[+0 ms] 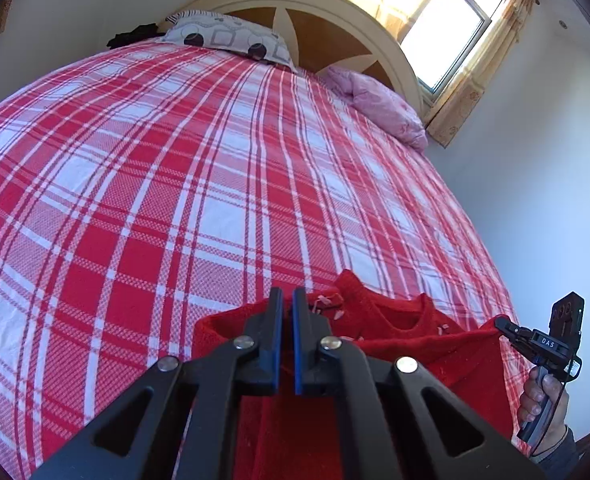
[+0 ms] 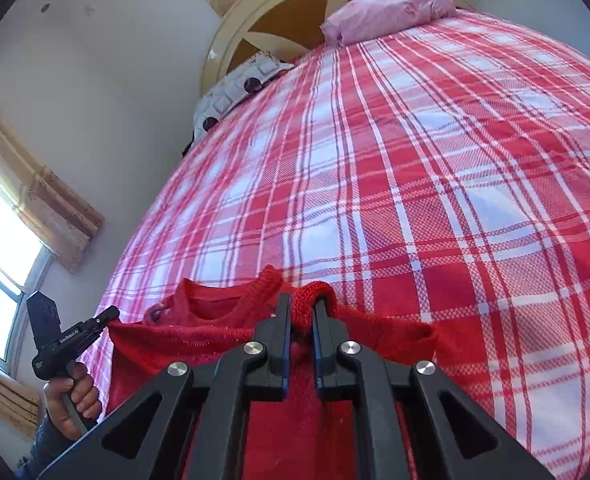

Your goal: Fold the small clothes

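A small red knitted garment point(image 1: 415, 344) hangs stretched between my two grippers above the near end of the bed; its neckline and a few pale bows show. My left gripper point(image 1: 288, 300) is shut on one top corner of it. My right gripper point(image 2: 301, 306) is shut on a bunched fold at the other corner of the garment point(image 2: 199, 344). The right gripper also shows in the left wrist view point(image 1: 503, 322), pinching the cloth's edge, and the left gripper shows in the right wrist view point(image 2: 113, 314), doing the same. The garment's lower part is hidden under the grippers.
The bed has a red and white plaid sheet point(image 1: 175, 160). A grey patterned pillow point(image 1: 227, 36) and a pink pillow point(image 1: 383, 108) lie by the cream headboard point(image 1: 315, 4). A dark item point(image 1: 135, 36) lies at the far corner. A curtained window point(image 1: 447, 36) is beyond.
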Demonstrator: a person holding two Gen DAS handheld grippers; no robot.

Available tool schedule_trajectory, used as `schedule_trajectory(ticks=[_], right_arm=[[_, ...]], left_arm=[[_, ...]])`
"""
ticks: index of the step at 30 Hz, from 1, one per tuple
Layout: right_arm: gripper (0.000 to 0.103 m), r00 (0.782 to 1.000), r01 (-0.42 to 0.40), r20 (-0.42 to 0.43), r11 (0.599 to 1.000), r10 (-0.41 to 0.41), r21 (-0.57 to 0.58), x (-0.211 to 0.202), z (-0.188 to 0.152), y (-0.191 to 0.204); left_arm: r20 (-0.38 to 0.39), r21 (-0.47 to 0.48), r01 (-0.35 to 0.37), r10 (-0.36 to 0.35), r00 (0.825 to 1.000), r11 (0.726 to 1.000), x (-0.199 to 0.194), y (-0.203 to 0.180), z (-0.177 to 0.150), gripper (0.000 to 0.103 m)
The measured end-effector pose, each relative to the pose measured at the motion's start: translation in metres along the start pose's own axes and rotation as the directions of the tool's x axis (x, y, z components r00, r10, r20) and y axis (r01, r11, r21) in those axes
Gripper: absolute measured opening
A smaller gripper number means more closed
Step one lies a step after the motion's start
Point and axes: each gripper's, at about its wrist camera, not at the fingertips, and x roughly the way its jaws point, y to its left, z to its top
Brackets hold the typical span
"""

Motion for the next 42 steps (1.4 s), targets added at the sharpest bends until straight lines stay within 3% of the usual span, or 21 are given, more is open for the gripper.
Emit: schedule_trajectory(ticks=[7,10,11,12,14,15,17,18,20,22,24,28,30,35,39,42], right_arm=[[0.008,0.999,-0.025,-0.041,0.995,0.029,0.094,0.027,0.008,-0.025],[0.013,1.000,0.005,-0.020,0.995,-0.003,0.097,0.021,0.008,-0.026],[0.027,0.999,0.037,0.001,0.996,-0.037,0.080,0.015,0.007,-0.023],[0.052,0.997,0.071,0.023,0.996,-0.072,0.061,0.009,0.007,-0.019],[0.067,0.992,0.100,0.078,0.995,-0.101,0.015,-0.007,0.005,-0.007],[0.067,0.991,0.100,0.093,0.995,-0.098,-0.011,-0.012,0.004,-0.001],[0.067,0.992,0.095,0.096,0.990,-0.085,-0.102,-0.019,-0.001,0.024],[0.067,0.995,0.082,0.073,0.984,-0.071,-0.161,-0.017,-0.005,0.039],[0.067,0.999,0.042,-0.006,0.974,-0.045,-0.224,-0.004,-0.013,0.059],[0.067,0.990,0.012,-0.130,0.959,-0.051,-0.284,0.021,-0.023,0.077],[0.067,0.977,0.068,-0.170,0.948,-0.125,-0.311,0.040,-0.031,0.080],[0.067,0.944,0.248,-0.141,0.923,-0.298,-0.294,0.052,-0.041,0.055],[0.067,0.939,0.263,-0.133,0.913,-0.316,-0.310,0.049,-0.044,0.051],[0.067,0.923,0.299,-0.122,0.881,-0.364,-0.367,0.033,-0.053,0.057],[0.067,0.959,0.256,-0.046,0.923,-0.281,-0.286,-0.018,-0.066,0.046],[0.067,0.967,0.247,-0.001,0.934,-0.256,-0.257,-0.052,-0.083,0.040]], left_arm=[[0.008,0.004,-0.039,0.039,0.999,0.999,0.014,0.001,0.009,0.002],[0.012,-0.005,-0.065,0.066,0.998,0.998,0.011,0.003,0.008,0.002],[0.018,-0.003,-0.063,0.063,0.998,0.998,0.007,0.003,0.006,0.002],[0.023,0.013,-0.067,0.067,0.998,0.998,-0.001,-0.001,0.003,0.003],[0.041,0.066,-0.086,0.083,0.996,0.994,-0.010,-0.009,-0.003,0.011],[0.048,0.097,-0.099,0.094,0.994,0.990,-0.016,-0.015,-0.007,0.014],[0.050,0.139,-0.105,0.099,0.994,0.985,-0.025,-0.025,-0.016,0.033],[0.042,0.149,-0.088,0.082,0.996,0.985,-0.029,-0.030,-0.023,0.040],[0.026,0.168,-0.072,0.068,0.997,0.983,-0.027,-0.037,-0.028,0.064],[0.009,0.219,-0.106,0.106,0.994,0.970,-0.016,-0.046,-0.035,0.065],[-0.016,0.269,-0.162,0.172,0.985,0.950,0.000,-0.051,-0.038,0.065],[-0.057,0.307,-0.313,0.345,0.937,0.899,0.036,-0.039,-0.036,0.065],[-0.093,0.276,-0.305,0.341,0.936,0.912,0.046,-0.028,-0.035,0.065],[-0.086,0.270,-0.296,0.329,0.940,0.916,0.034,-0.029,-0.034,0.065],[-0.027,0.225,-0.261,0.274,0.961,0.939,-0.011,-0.030,-0.044,0.066],[0.050,0.231,-0.279,0.275,0.960,0.932,-0.052,-0.030,-0.065,0.077]])
